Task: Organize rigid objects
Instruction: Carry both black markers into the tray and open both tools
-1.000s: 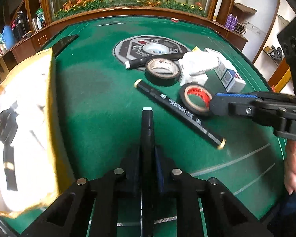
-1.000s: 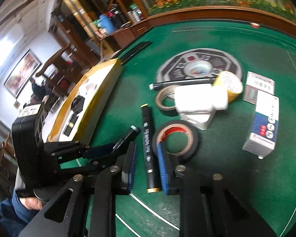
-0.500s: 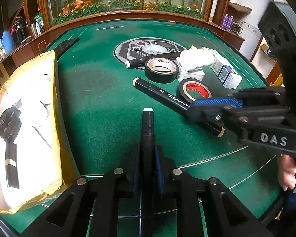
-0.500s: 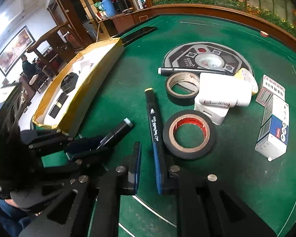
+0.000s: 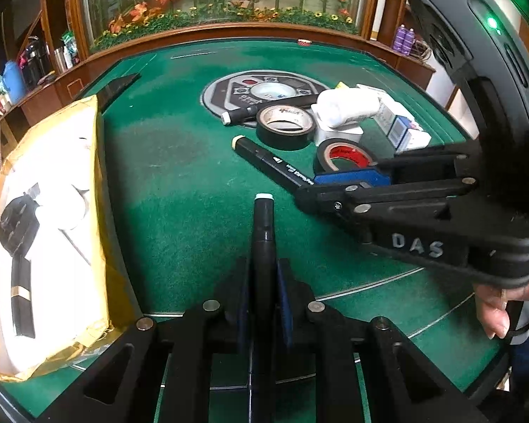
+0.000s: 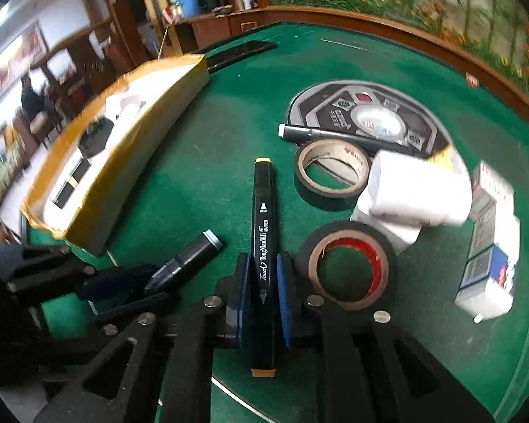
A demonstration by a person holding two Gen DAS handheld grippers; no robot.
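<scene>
While each tool pinches a slim black marker, felt lies matte.

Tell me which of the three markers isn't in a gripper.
The thin black marker with the white cap, lying across the round grey disc behind the tape rolls. The other two markers are each clamped between fingers.

Soft, even daylight fills both views, brightest on the pale patch of felt mid-bench. Shadows under the tape rolls are faint. Fisheye distortion bows the bench's far rim, and the corners go black. The right wrist view is motion-blurred, worst on the white bottle and the background; the left view is sharp.
</scene>
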